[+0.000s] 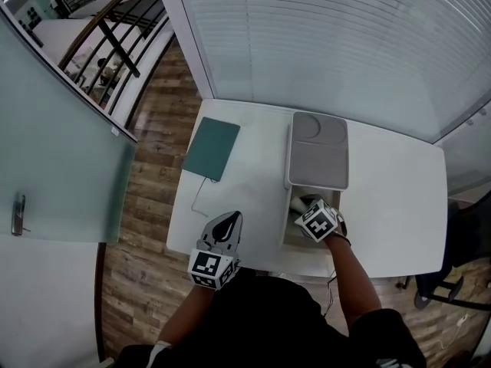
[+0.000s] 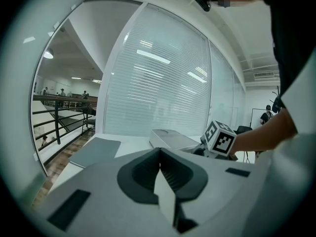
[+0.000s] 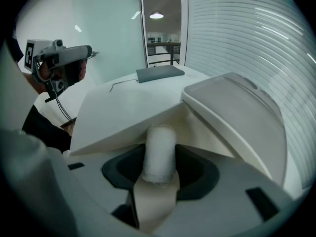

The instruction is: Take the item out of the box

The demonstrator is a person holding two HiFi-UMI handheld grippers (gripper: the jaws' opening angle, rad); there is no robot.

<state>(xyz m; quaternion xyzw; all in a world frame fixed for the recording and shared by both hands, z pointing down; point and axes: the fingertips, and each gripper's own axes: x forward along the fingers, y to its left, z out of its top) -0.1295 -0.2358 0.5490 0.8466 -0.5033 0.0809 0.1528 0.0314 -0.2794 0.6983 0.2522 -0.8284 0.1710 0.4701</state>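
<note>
White roll gripped in box by right hand-held gripper; left hand-held gripper clenched.

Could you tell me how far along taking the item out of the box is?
Done: the lid sits back on the box, leaving its near end open. In hand: the right claw, inside the box, seems clamped on a white roll. Left: lifting it clear; the roll is not out yet.

white roll, grey box lid, teal notebook
</note>
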